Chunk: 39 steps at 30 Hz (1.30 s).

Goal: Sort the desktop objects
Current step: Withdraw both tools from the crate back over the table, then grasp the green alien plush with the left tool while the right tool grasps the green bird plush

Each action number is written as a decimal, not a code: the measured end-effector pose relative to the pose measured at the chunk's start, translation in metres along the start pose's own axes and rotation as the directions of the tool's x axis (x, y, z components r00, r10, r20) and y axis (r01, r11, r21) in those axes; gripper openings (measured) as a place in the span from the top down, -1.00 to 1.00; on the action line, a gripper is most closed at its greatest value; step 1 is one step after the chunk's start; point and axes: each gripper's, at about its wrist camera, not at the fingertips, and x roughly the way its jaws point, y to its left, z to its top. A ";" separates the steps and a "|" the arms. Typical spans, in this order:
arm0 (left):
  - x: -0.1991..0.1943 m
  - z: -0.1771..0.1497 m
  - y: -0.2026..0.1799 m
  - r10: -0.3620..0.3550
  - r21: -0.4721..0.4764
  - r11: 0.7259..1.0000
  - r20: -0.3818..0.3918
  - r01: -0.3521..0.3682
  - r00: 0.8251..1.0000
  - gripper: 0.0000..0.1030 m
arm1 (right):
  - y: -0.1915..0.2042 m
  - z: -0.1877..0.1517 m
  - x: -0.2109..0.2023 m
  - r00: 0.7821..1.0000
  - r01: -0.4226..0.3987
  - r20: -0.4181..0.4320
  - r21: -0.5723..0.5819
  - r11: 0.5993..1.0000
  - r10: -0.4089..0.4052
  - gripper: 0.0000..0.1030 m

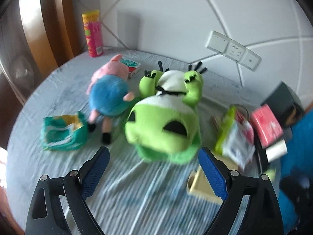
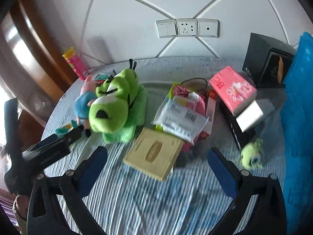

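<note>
bench (image 2: 148,205): striped cloth carries our things | green frog plush (image 1: 164,125): lying mid-bench, just ahead of our left tongs (image 1: 153,157), touching the pink pig plush (image 1: 111,90) beside it | cream book (image 2: 154,152): flat ahead of right tongs (image 2: 157,159) | both tongs: spread wide, holding nothing

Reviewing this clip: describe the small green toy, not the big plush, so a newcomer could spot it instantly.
Start at the wall socket panel and drop to the striped tablecloth's right side, past the pink tissue box. The small green toy lies alone below it, near the blue fabric. It is far smaller than the big green plush on the left.
</note>
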 end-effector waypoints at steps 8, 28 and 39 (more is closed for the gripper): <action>0.079 0.016 -0.019 -0.028 0.070 0.997 -0.113 0.036 0.993 -0.18 | -0.007 0.041 0.078 0.997 -0.015 -0.070 0.006 1.000 0.016 -1.00; 0.068 0.000 0.035 -0.012 0.221 0.975 -0.109 0.036 0.994 -0.24 | 0.050 0.114 0.202 0.977 -0.055 -0.209 -0.099 0.994 0.034 -0.60; 0.053 0.023 0.041 -0.005 0.132 0.991 -0.074 0.015 0.997 -0.53 | 0.041 0.008 0.189 0.939 -0.137 -0.315 0.025 0.990 0.138 0.34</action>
